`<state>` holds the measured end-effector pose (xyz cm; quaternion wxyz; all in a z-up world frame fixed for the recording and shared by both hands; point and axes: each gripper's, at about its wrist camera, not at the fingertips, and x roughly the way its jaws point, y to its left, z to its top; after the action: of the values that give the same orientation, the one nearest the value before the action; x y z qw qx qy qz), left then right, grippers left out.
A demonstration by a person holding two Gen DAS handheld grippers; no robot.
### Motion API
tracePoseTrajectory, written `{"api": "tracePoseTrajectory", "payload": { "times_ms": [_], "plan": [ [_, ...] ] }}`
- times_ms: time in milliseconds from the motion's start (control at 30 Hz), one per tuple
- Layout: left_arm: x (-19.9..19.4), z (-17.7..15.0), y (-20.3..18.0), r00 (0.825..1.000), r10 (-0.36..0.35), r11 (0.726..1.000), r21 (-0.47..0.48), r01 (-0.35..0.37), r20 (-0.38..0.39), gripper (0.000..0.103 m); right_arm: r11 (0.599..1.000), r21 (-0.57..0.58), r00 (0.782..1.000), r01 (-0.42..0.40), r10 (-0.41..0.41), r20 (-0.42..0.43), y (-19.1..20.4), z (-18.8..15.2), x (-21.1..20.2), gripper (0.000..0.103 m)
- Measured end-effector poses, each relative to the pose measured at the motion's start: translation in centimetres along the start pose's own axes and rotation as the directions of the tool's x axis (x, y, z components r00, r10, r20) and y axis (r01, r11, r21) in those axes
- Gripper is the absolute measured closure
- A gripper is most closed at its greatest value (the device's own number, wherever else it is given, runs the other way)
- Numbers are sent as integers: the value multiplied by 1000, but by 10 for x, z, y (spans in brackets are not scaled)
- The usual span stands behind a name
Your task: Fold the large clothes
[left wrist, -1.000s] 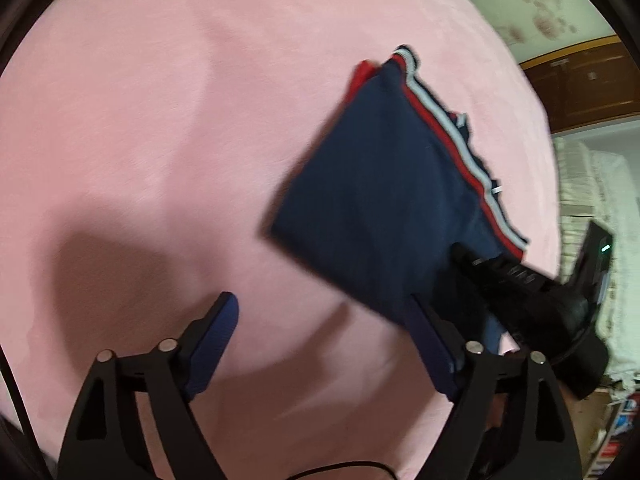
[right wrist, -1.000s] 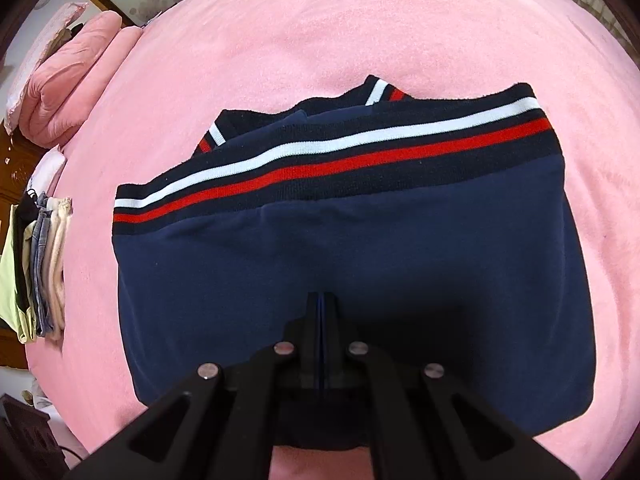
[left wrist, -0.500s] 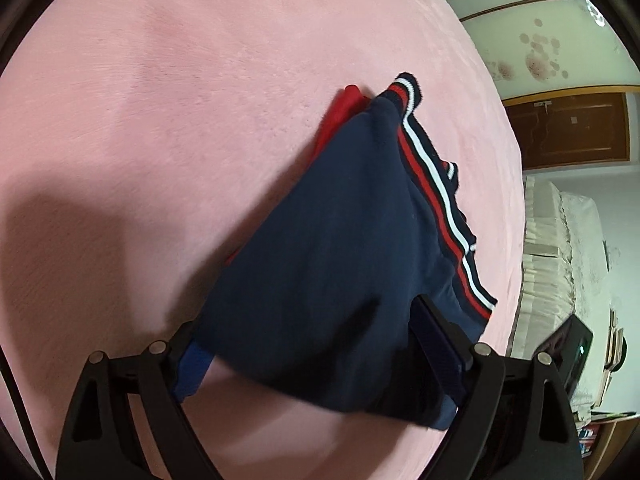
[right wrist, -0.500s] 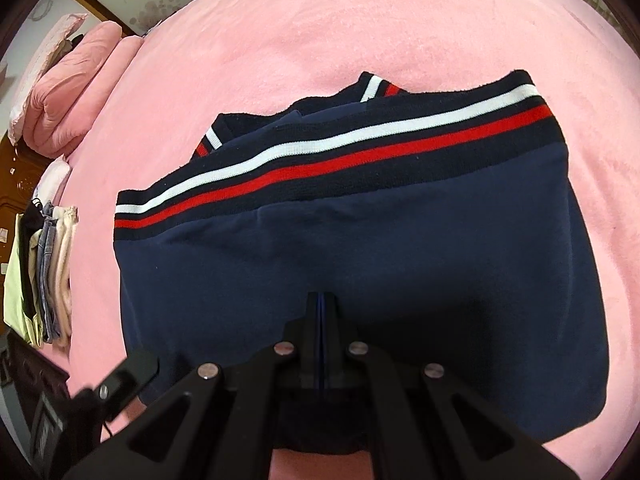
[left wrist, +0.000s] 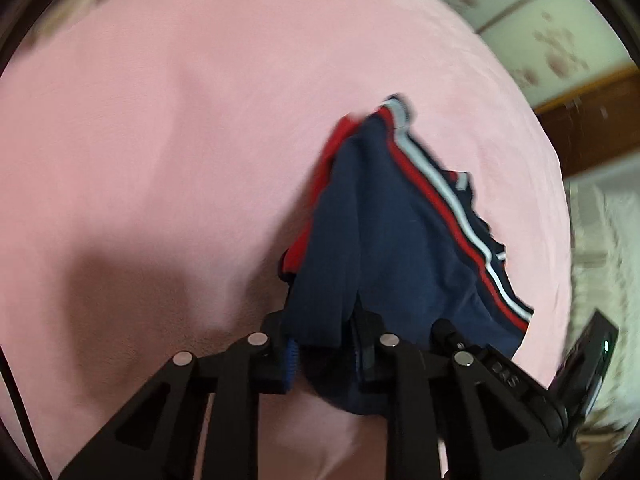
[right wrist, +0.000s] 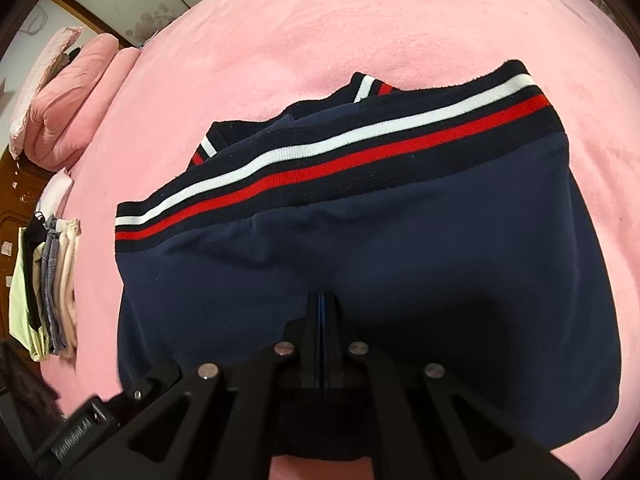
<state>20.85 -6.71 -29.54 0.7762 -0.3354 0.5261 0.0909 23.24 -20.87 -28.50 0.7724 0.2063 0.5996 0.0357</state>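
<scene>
A navy garment [left wrist: 400,248] with a red-and-white striped hem band lies folded on the pink bed cover [left wrist: 160,120]. My left gripper [left wrist: 322,320] is closing on the garment's near corner, and bunched navy fabric fills the gap between its pads. In the right wrist view the same garment [right wrist: 400,248] spreads wide, with the striped band [right wrist: 320,160] along its far edge. My right gripper [right wrist: 322,300] is shut, its tips resting on the navy fabric near the front edge. I see no fold pinched between them. The right gripper's body [left wrist: 500,368] shows beside the left one.
A folded pink quilt [right wrist: 68,100] sits at the far left of the bed. A stack of folded clothes [right wrist: 48,280] lies at the left edge. Dark wooden furniture [left wrist: 592,120] and white lace cloth [left wrist: 600,240] stand beyond the bed's right side.
The left gripper moved in over the garment's corner with wide jaws, then closed on the fabric and bunched it. The right gripper stayed shut in place.
</scene>
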Motion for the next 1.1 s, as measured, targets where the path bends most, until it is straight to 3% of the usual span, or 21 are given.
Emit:
{"api": "tracePoseTrajectory", "payload": {
  "times_ms": [167, 300, 467, 600, 700, 867, 1000, 1033, 1100],
  "plan": [
    [-23, -7, -34, 997, -21, 987, 161, 9, 75, 89, 991, 87, 994, -101, 104, -20, -22, 3, 1, 103],
    [-46, -21, -72, 989, -44, 946, 325, -5, 142, 90, 971, 140, 977, -193, 204, -67, -40, 9, 3, 103],
    [-71, -58, -125, 973, -131, 865, 502, 18, 190, 90, 931, 185, 929, -316, 343, -141, -65, 19, 1, 103],
    [-67, -98, -166, 975, -140, 781, 624, 2, 172, 90, 939, 117, 929, -323, 338, -148, -84, 24, -12, 103],
    [-53, -117, -181, 983, -125, 754, 656, 5, 136, 90, 929, 122, 924, -351, 364, -115, -110, 27, -27, 103],
    [-24, -133, -193, 995, -73, 741, 671, 6, 72, 89, 921, 149, 926, -359, 371, -65, -160, 33, -46, 103],
    [-16, -145, -200, 996, -46, 717, 696, -24, 81, 89, 919, 154, 927, -363, 372, -38, -185, 39, -56, 103],
    [-16, -145, -200, 995, -41, 715, 699, -32, 87, 89, 918, 155, 927, -366, 374, -27, -187, 41, -57, 99],
    [-14, -149, -206, 995, -32, 712, 700, -47, 99, 89, 907, 158, 918, -390, 397, -17, -190, 44, -57, 98]
  ]
}}
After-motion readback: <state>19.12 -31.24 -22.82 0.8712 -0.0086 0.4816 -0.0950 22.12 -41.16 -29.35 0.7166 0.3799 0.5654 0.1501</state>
